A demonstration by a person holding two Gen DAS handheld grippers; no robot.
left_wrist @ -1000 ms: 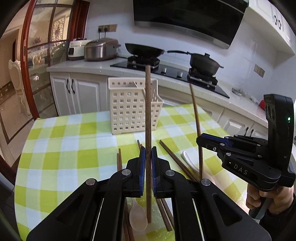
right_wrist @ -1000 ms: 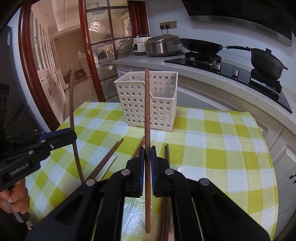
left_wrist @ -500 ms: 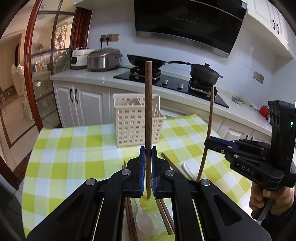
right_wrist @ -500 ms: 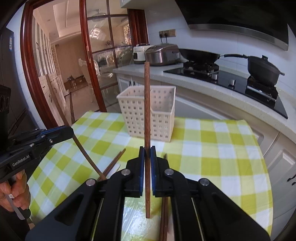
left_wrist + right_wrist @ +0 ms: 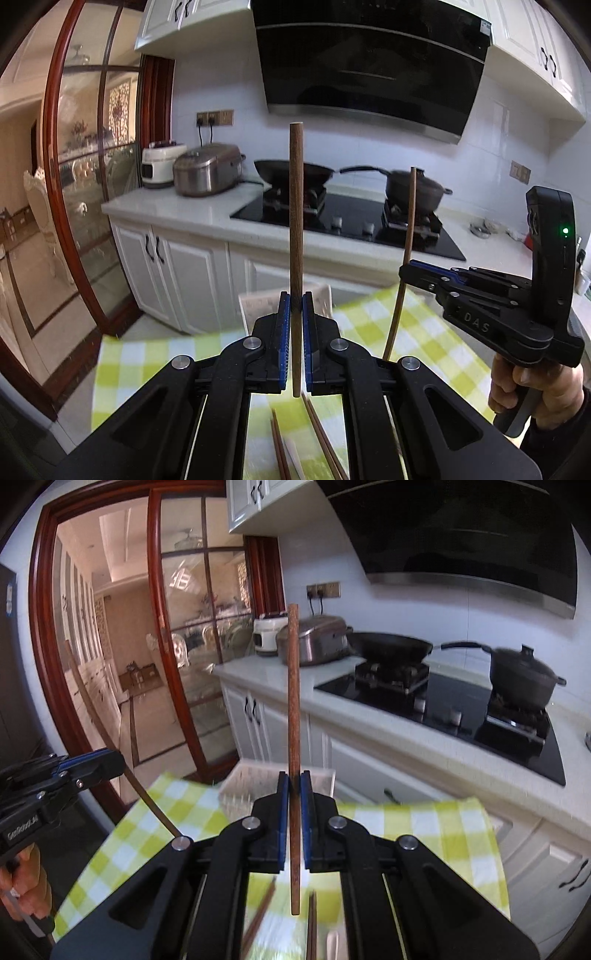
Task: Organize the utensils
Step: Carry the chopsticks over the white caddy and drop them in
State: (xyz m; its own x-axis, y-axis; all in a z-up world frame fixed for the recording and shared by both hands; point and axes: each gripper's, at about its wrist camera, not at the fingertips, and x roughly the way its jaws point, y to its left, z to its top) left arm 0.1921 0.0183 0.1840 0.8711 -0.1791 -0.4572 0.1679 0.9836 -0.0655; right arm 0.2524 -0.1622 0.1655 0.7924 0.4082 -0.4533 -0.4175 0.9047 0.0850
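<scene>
Wooden chopstick (image 5: 295,221) upright in the clamped left tool (image 5: 294,314); right tool (image 5: 294,794) likewise pinches another chopstick (image 5: 293,709).

The basket (image 5: 325,299) is smeared by motion blur and mostly hidden behind the jaws in both views. The loose chopsticks (image 5: 321,443) on the cloth (image 5: 424,332) run off the bottom edge, as does a white spoon (image 5: 332,943). The hand (image 5: 26,890) on the left gripper (image 5: 110,758) is cut by the frame's edge.
</scene>
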